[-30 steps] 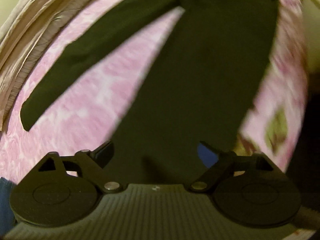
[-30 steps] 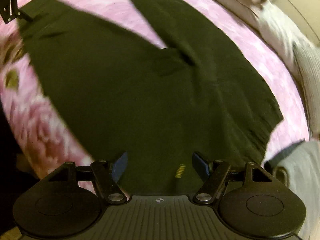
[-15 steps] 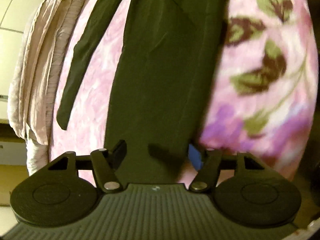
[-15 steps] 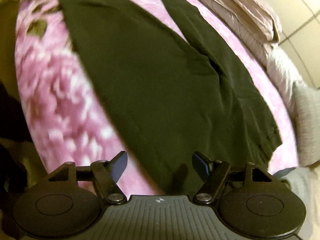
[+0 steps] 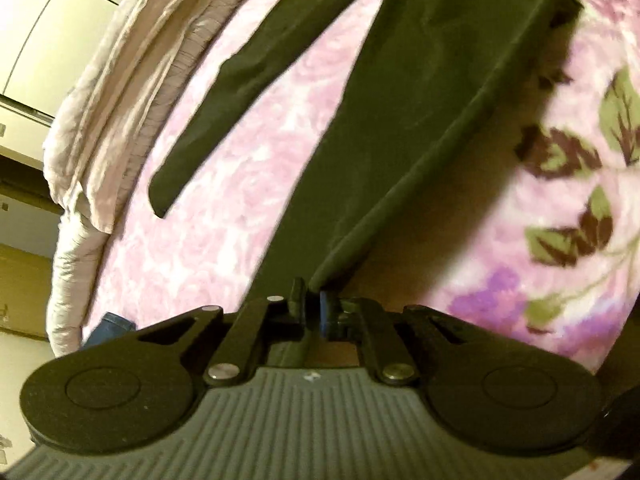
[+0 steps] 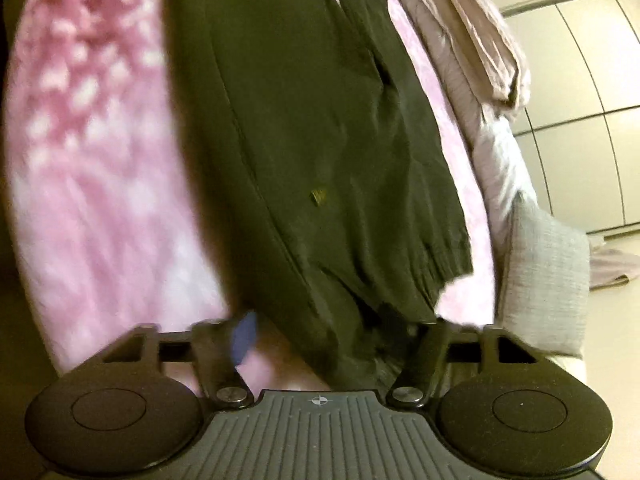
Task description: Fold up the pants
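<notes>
Dark green pants (image 5: 400, 120) lie spread on a pink floral blanket (image 5: 240, 208). In the left wrist view my left gripper (image 5: 313, 307) is shut on the hem of the near leg, lifting its edge slightly. The other leg (image 5: 200, 148) angles away to the left, flat on the blanket. In the right wrist view the pants (image 6: 320, 128) run away from me, with the ribbed waistband (image 6: 436, 276) at the near right. My right gripper (image 6: 334, 340) is open, its fingers either side of the waist corner, with fabric lying between them.
A crumpled pale sheet (image 5: 120, 80) is bunched along the far edge of the bed, also seen as the sheet (image 6: 472, 40) on the right. A grey pillow (image 6: 544, 272) lies at the right. A blue item (image 5: 110, 326) sits by the left gripper. Pale cupboard doors (image 6: 592, 80) stand behind.
My left gripper has shut on the leg hem; it was open before. My right gripper has moved in over the waist corner and stays open.
</notes>
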The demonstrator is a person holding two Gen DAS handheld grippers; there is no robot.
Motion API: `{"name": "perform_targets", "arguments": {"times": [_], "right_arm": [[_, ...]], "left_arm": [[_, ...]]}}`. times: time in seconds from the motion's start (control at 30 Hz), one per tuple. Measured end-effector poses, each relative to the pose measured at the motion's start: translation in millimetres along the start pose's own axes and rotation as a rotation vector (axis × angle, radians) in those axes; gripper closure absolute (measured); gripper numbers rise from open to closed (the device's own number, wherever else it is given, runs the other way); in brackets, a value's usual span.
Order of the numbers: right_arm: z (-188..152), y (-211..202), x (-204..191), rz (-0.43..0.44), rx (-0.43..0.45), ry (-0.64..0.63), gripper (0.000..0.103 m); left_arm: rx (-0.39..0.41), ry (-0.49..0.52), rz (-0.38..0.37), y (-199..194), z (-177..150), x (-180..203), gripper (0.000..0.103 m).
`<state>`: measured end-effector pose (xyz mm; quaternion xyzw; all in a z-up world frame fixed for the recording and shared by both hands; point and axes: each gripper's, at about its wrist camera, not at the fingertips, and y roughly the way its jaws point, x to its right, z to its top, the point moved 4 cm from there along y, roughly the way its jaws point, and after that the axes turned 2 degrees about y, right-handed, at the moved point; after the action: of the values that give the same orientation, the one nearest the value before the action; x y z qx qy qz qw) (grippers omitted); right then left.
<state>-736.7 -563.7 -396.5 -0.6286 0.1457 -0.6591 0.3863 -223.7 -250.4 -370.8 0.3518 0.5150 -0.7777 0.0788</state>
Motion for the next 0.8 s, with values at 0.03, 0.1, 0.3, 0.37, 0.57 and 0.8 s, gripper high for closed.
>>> {"name": "perform_targets", "arguments": {"times": [0.03, 0.1, 0.3, 0.37, 0.57, 0.8], "right_arm": [[-7.7, 4.6, 2.9, -0.007, -0.022, 0.002, 0.059], [-20.4, 11.1, 9.2, -0.004, -0.058, 0.015, 0.077], [-13.8, -6.4, 47.6, 0.058, -0.084, 0.096, 0.102], [-2.9, -24.8, 74.0, 0.044, -0.070, 0.139, 0.102], [42.6, -46.0, 173.7, 0.026, -0.032, 0.216, 0.103], [88.3, 32.1, 264.0, 0.119, -0.133, 0.245, 0.103]], "left_arm": [[-0.001, 0.005, 0.002, -1.4, 2.3, -3.9, 0.097], [-0.004, 0.008, 0.004, -6.7, 6.0, -10.0, 0.097], [-0.040, -0.001, -0.006, -38.7, 21.5, -40.6, 0.098], [-0.060, -0.006, -0.011, -53.6, 30.5, -62.8, 0.098], [-0.088, -0.068, -0.038, -59.6, 80.9, -168.8, 0.098], [-0.141, -0.062, -0.196, 41.3, 158.2, -270.6, 0.098]]}}
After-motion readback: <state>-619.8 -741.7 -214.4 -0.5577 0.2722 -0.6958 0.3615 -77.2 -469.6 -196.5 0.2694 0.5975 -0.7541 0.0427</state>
